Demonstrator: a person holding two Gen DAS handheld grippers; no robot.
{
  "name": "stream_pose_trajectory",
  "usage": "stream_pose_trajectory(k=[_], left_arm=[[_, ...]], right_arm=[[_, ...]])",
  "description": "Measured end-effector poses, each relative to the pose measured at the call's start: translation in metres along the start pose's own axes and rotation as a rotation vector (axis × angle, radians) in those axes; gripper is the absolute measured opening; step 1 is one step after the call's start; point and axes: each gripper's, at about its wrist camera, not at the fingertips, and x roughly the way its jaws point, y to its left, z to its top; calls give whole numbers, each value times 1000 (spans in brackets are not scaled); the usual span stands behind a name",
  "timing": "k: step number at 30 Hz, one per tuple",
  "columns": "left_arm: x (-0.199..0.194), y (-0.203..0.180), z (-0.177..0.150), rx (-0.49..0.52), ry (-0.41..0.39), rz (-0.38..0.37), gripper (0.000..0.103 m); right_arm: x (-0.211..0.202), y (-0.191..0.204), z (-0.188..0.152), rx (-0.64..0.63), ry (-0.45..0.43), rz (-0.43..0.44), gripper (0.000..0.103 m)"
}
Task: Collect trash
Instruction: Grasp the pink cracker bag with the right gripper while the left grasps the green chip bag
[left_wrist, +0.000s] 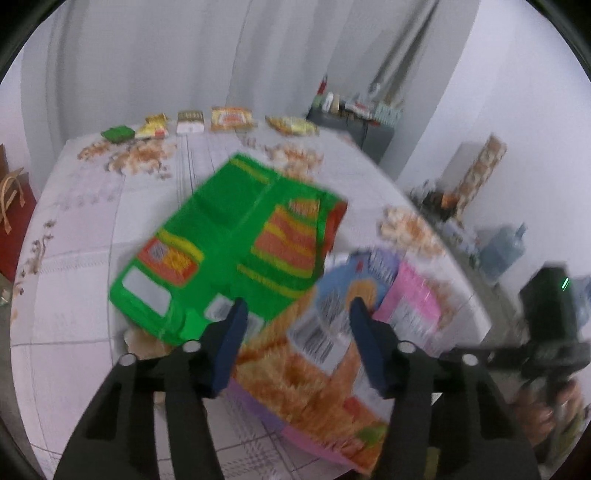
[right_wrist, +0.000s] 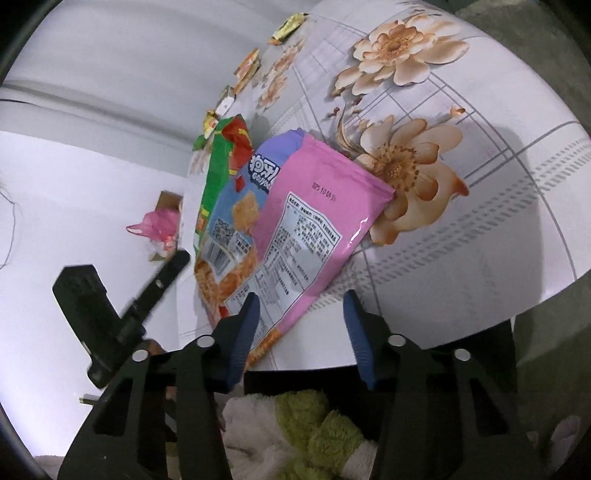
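My left gripper has its fingers spread around the pink snack bag, lower centre; I'd pinch its near edge squarely. My right gripper is spread too, pinching nothing, so I'd slide under the bag's corner off the bench

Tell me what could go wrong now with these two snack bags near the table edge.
1. The pink bag overlaps the green bag; closing on one may drag the other.
2. The pink bag lies at the table edge, so a push could slide it off.
3. The left gripper and right gripper are close together and could bump.
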Motion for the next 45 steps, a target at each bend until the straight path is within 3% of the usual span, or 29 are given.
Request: stream_pose_trajectory(k=[7, 14, 17, 19, 22, 26, 28, 30, 33, 35, 38, 42, 45], left_arm=[[14, -14, -21, 14, 50, -65, 46], [29, -35, -41, 3, 104, -171, 46], [31, -41, -43, 0, 102, -202, 46], [33, -43, -43, -10, 102, -223, 46], [37, -45, -42, -9, 100, -242, 46], [38, -48, -41, 11, 91, -228, 46], [38, -49, -41, 10, 87, -228, 46], [38, -49, -41, 4, 84, -231, 46], [38, -47, -40, -1, 84, -236, 46], [37, -42, -38, -7, 87, -241, 46], [21, -30, -30, -38, 33, -248, 52], [-12, -2, -12, -73, -125, -295, 69], [-30, 26, 4, -107, -211, -182, 72]], right_arm=[[5, -6, 13, 39, -6, -28, 22], [-10, -18, 26, 83, -75, -49, 22], [-17, -20, 26, 97, -91, -38, 27], [-18, -22, 23, 103, -81, -27, 36], [-14, -22, 16, 109, -38, 25, 36], [-8, -12, 4, 73, -17, 31, 36], [-2, -8, 1, 61, -4, 23, 26], [5, -8, 2, 59, 12, 14, 8], [5, -10, 5, 66, 10, 25, 4], [0, -8, 7, 35, -8, -14, 3], [-11, -6, 11, -15, -37, -65, 3], [-21, -13, 14, -19, -57, -72, 2], [-28, -12, 18, -26, -73, -39, 0]])
